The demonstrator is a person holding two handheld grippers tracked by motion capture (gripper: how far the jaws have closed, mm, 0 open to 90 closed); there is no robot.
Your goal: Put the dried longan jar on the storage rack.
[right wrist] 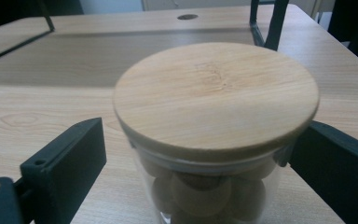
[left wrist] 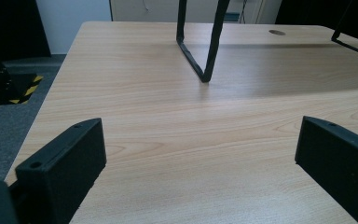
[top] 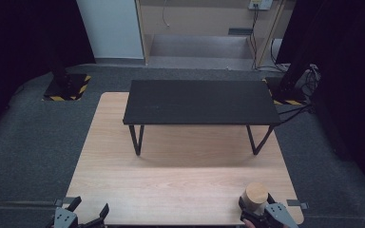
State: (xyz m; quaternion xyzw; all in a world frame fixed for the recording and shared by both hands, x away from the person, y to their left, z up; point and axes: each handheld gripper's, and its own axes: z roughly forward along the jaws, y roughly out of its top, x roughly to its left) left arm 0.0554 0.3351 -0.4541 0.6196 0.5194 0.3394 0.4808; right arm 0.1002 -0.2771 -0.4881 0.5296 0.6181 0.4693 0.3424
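Glass jar with its wooden lid stands at five o'clock on the table, between the right gripper's spread jaws, ungrasped. Left gripper waits spread at seven o'clock; gripping and lifting remain.

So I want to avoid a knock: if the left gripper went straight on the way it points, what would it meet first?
Probably nothing soon: the left gripper points over bare table. The black stand's leg is farther ahead, roughly in line, though depth is unclear.

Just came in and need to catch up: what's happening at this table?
A person holds a gripper in each hand at the near edge of a wooden table. The right gripper has its fingers on either side of a glass jar with a wooden lid; a gap shows on the left. The left gripper is open over bare tabletop. A black stand sits farther back.
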